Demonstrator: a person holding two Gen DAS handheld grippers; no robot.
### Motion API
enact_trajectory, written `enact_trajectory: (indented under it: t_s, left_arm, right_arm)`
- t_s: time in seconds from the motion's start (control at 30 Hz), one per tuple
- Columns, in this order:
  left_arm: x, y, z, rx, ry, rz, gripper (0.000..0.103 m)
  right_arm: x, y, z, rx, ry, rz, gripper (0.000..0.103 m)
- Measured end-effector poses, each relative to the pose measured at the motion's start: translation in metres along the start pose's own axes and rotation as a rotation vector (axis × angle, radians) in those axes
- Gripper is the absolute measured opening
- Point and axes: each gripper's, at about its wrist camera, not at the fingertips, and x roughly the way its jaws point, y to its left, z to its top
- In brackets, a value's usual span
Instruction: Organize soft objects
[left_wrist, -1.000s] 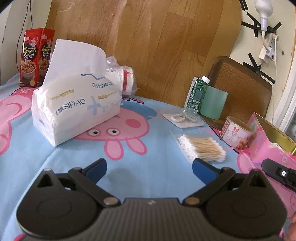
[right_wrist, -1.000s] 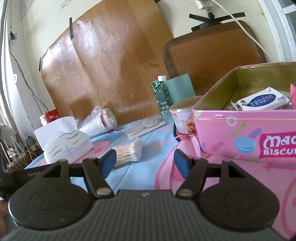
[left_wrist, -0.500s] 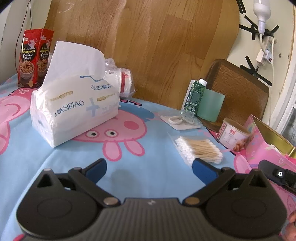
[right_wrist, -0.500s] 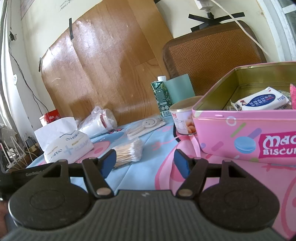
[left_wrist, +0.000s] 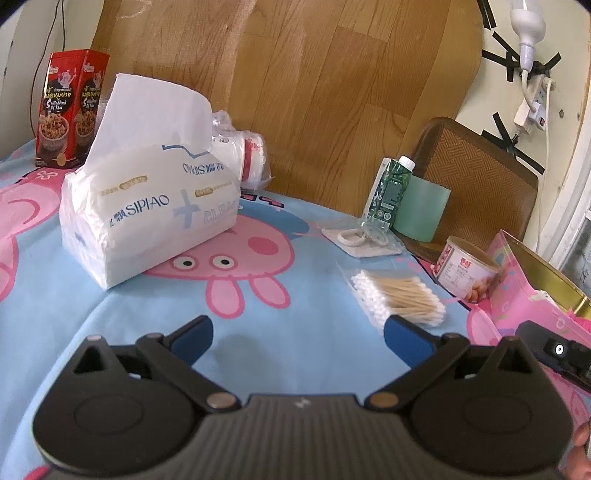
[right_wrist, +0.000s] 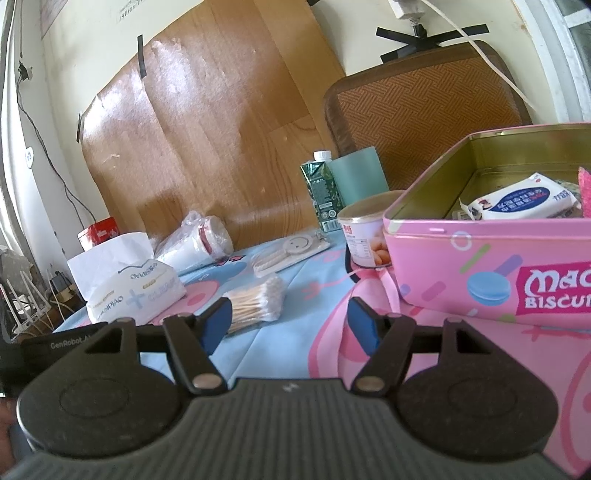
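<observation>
Blue-and-pink cartoon tablecloth (left_wrist: 314, 325) is seen under everything, and a soft cloth of that kind could be dragged or rucked if a fingertip were pushed down onto it during a pick. Largest of the soft things is the tissue pack (left_wrist: 147, 218), lying well to the left with one sheet pulled up; a grip on that loose sheet alone would probably draw it out and leave the pack behind. The pink biscuit tin (right_wrist: 491, 258) stands open at the right, a pack of wipes (right_wrist: 521, 199) already lying inside (it is judged to be the collecting place), and its raised wall could be struck by a low carry. Between tin and tissue pack lies the bag of cotton swabs (left_wrist: 399, 299), whose slick film could slip or crush under a pinch. Around these, a canned food tin (left_wrist: 465, 273) sits just beside the biscuit tin, with a green carton (left_wrist: 388, 192), a bagged roll (left_wrist: 243, 155) and a red snack box (left_wrist: 70, 110) further back, none blocking the approach. The left gripper (left_wrist: 297, 332) and right gripper (right_wrist: 290, 321) are both held wide apart above the cloth, and nothing is grasped by either.
</observation>
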Motion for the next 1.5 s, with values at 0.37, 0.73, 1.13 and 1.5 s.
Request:
enact_trajectory:
  t_s: [0.37, 0.73, 1.13, 1.5]
  left_arm:
    - [-0.009, 0.013, 0.001, -0.082, -0.061, 0.013, 0.102]
    - [-0.008, 0.039, 0.004, -0.228, -0.058, 0.002, 0.102]
    - [-0.008, 0.028, 0.002, -0.155, -0.069, 0.028, 0.102]
    - [-0.008, 0.025, 0.002, -0.122, -0.061, 0.003, 0.102]
  right_arm:
    - [0.009, 0.011, 0.0, -0.065, 0.054, -0.037, 0.072]
    - [0.059, 0.06, 0.003, -0.294, 0.157, 0.007, 0.095]
    - [0.114, 0.067, 0.007, -0.345, 0.31, -0.021, 0.075]
    - [0.039, 0.05, -0.012, -0.323, 0.285, 0.03, 0.072]
